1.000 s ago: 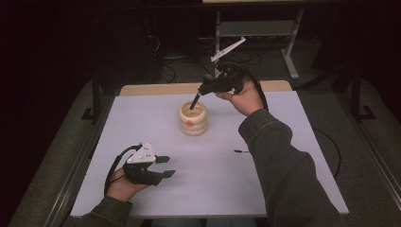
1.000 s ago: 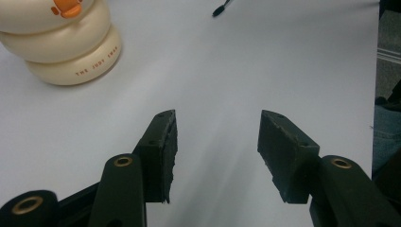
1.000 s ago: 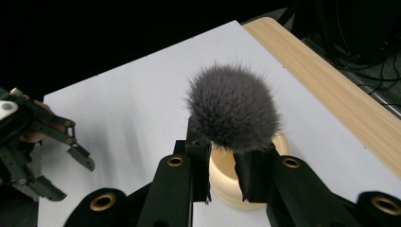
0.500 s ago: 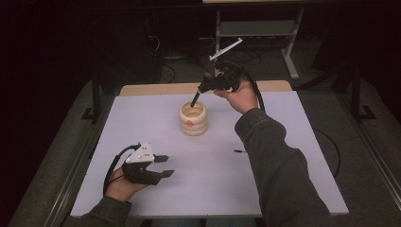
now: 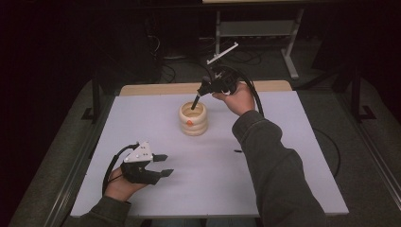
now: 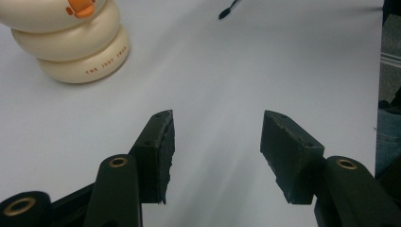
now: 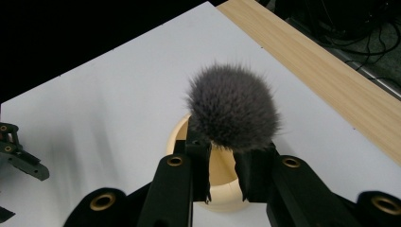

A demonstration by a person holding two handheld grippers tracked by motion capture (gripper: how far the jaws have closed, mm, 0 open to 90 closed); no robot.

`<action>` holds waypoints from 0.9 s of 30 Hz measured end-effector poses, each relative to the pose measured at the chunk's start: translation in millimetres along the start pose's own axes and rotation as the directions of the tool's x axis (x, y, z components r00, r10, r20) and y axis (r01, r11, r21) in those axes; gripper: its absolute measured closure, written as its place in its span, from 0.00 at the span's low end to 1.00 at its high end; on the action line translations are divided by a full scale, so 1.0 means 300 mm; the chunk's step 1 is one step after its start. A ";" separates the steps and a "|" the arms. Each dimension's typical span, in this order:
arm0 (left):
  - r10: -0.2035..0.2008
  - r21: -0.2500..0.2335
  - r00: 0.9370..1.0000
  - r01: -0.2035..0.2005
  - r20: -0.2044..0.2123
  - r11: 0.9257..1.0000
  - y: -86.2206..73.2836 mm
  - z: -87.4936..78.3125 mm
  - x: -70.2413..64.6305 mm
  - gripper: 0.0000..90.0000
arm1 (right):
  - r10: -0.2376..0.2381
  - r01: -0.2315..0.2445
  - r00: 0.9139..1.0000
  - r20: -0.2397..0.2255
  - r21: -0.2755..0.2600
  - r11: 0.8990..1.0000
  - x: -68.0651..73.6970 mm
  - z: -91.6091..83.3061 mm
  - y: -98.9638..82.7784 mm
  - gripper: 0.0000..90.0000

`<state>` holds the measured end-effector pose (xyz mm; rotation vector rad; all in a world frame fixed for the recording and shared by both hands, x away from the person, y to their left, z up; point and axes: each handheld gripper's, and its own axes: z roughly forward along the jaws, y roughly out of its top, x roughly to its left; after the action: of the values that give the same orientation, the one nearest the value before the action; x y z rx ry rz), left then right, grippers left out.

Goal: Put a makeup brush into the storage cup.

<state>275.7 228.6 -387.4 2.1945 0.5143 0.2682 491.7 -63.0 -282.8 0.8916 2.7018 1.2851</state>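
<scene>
Fluffy brush [image 7: 231, 108] in right gripper [image 7: 222, 177] over cream holder [image 5: 193, 118] (jaws clamped)

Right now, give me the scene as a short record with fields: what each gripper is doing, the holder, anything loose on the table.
right gripper: shut on a fluffy brush, handle pointing down over the holder
holder: cream, ringed, upright mid-table, open top
left gripper: open, nothing between its jaws, low at the near left of the table
loose item: small dark stick lying flat, apart from the holder
</scene>
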 end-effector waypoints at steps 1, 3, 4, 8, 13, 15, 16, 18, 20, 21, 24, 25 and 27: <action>0.002 0.001 1.000 -0.002 0.001 1.000 0.000 -0.001 0.001 0.50 | 0.000 0.000 1.000 0.000 -0.002 1.000 -0.002 0.003 -0.002 0.84; 0.002 0.001 1.000 -0.002 0.006 1.000 0.000 -0.002 0.000 0.50 | -0.020 0.020 1.000 0.005 0.000 1.000 -0.010 0.007 -0.007 0.84; 0.003 0.001 1.000 -0.003 0.007 1.000 0.000 -0.003 0.000 0.50 | -0.009 0.009 1.000 0.003 0.004 1.000 -0.007 0.010 -0.007 0.84; 0.004 0.003 1.000 -0.004 0.006 1.000 0.000 -0.005 0.003 0.50 | 0.006 -0.006 1.000 -0.004 0.010 1.000 -0.005 0.021 -0.013 0.84; -0.004 0.003 1.000 0.004 0.005 1.000 -0.002 -0.006 0.002 0.49 | 0.008 -0.008 1.000 -0.003 0.010 1.000 -0.007 0.036 -0.020 0.84; -0.004 0.002 1.000 0.004 0.004 1.000 -0.002 -0.006 0.002 0.49 | 0.002 -0.002 1.000 0.000 0.007 1.000 -0.011 0.043 -0.026 0.84; -0.004 0.003 1.000 0.004 0.004 1.000 -0.001 -0.006 0.002 0.49 | 0.012 -0.011 1.000 -0.008 0.008 1.000 -0.010 0.046 -0.029 0.84; 0.002 0.009 1.000 -0.002 0.004 1.000 -0.001 -0.005 0.002 0.49 | 0.009 -0.009 1.000 0.001 0.014 1.000 -0.015 0.050 -0.038 0.84; -0.002 0.011 1.000 0.002 0.006 1.000 -0.001 -0.002 0.001 0.49 | 0.005 -0.005 1.000 0.001 0.013 1.000 -0.023 0.052 -0.048 0.84; 0.000 0.010 1.000 0.000 0.007 1.000 -0.001 0.000 0.001 0.49 | 0.024 -0.024 1.000 -0.009 0.009 1.000 -0.022 0.053 -0.051 0.84; -0.008 0.003 1.000 0.008 0.008 1.000 0.000 0.003 -0.001 0.49 | 0.028 -0.028 1.000 -0.009 0.014 1.000 -0.027 0.058 -0.059 0.84; -0.009 0.002 1.000 0.009 0.009 1.000 0.000 0.003 -0.002 0.49 | 0.025 -0.024 1.000 -0.009 0.012 1.000 -0.028 0.059 -0.062 0.84; -0.011 0.001 1.000 0.011 0.008 1.000 -0.001 0.004 -0.001 0.49 | 0.032 -0.032 0.999 -0.009 0.013 0.999 -0.028 0.062 -0.065 0.84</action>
<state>275.6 227.8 -388.2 2.1923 0.5224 0.2536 494.1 -63.9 -310.9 0.9366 2.7161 1.2825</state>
